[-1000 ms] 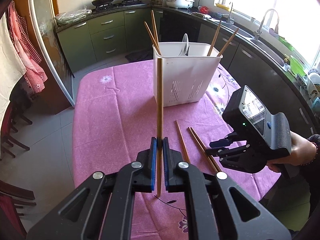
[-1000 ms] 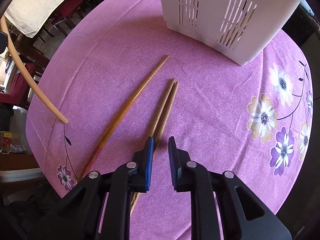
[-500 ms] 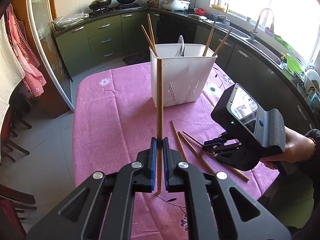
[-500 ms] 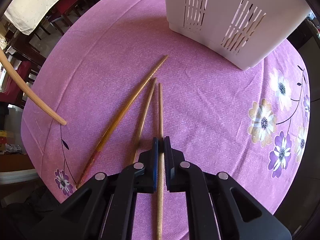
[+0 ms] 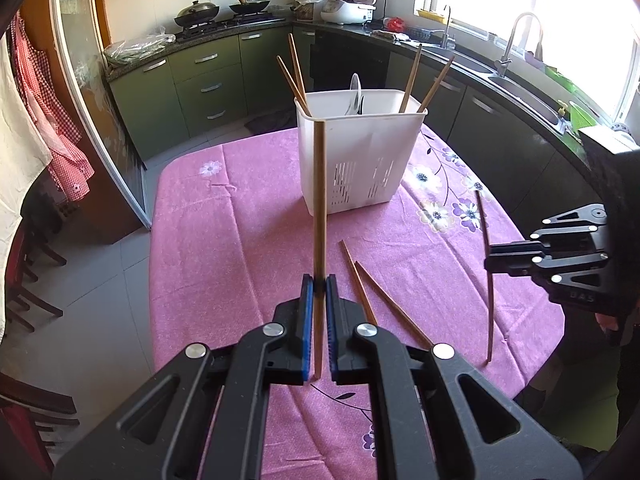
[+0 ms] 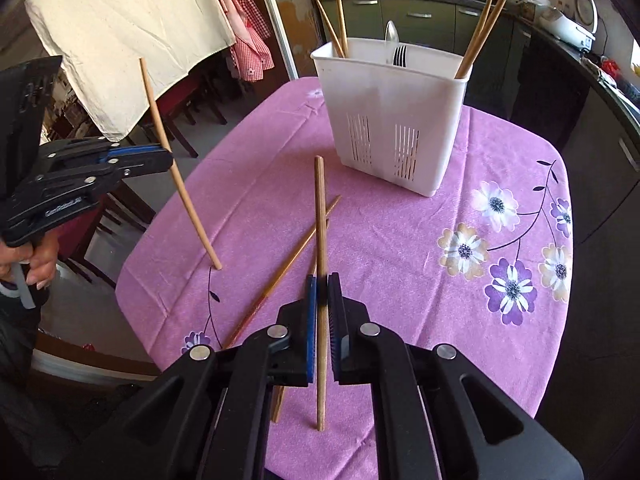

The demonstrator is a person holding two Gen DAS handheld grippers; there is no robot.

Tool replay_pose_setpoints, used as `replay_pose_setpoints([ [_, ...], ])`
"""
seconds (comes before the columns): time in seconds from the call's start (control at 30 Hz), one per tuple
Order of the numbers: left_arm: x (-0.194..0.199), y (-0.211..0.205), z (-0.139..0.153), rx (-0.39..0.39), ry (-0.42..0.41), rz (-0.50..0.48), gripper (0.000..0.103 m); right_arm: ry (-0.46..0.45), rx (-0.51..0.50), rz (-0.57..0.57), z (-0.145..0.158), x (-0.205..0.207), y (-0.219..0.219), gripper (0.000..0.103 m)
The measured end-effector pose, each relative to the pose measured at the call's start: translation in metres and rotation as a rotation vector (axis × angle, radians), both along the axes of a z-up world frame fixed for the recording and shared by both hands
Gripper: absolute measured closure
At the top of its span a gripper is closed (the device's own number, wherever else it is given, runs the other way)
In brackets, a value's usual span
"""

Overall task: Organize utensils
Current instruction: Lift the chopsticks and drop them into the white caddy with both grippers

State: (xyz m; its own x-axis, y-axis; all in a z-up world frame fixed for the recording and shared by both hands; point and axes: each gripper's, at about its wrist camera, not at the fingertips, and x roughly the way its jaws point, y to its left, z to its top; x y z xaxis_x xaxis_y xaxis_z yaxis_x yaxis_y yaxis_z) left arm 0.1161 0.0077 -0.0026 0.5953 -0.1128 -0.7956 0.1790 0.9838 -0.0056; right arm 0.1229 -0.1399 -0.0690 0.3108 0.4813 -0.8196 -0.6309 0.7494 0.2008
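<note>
My left gripper [image 5: 319, 280] is shut on a wooden chopstick [image 5: 319, 200] that stands upright above the pink floral tablecloth [image 5: 240, 240]. My right gripper [image 6: 322, 280] is shut on a second chopstick [image 6: 319, 208], held clear of the table. In the left wrist view the right gripper [image 5: 490, 260] and its chopstick [image 5: 489, 312] hang at the right edge. Two more chopsticks [image 5: 358, 280] [image 5: 392, 304] lie crossed on the cloth between the grippers. Behind them the white slotted caddy [image 5: 360, 152] holds several chopsticks, a spoon and a fork.
The table is rounded, with its edge close on the near side [image 6: 132, 280]. Dark chairs [image 5: 24, 280] and hanging cloths [image 6: 120, 32] stand to the left. Green kitchen cabinets [image 5: 208, 88] and a sink counter [image 5: 520, 80] run behind and to the right.
My right gripper closed on a chopstick lying on the cloth and lifted it up off the table, tilting more upright. The left gripper kept still with its chopstick.
</note>
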Motion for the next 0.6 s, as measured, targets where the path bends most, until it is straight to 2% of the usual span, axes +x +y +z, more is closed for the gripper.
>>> replay_pose_setpoints([
  [0.2,-0.007,-0.002,0.003,0.008,-0.007,-0.008,0.097,-0.026,0.049,-0.007,0.017,-0.021,-0.034,0.096],
  [0.6,-0.007,-0.008,0.011,0.021,-0.019,-0.026,0.097,-0.035,0.087,-0.016,0.019,-0.016,-0.042,0.097],
])
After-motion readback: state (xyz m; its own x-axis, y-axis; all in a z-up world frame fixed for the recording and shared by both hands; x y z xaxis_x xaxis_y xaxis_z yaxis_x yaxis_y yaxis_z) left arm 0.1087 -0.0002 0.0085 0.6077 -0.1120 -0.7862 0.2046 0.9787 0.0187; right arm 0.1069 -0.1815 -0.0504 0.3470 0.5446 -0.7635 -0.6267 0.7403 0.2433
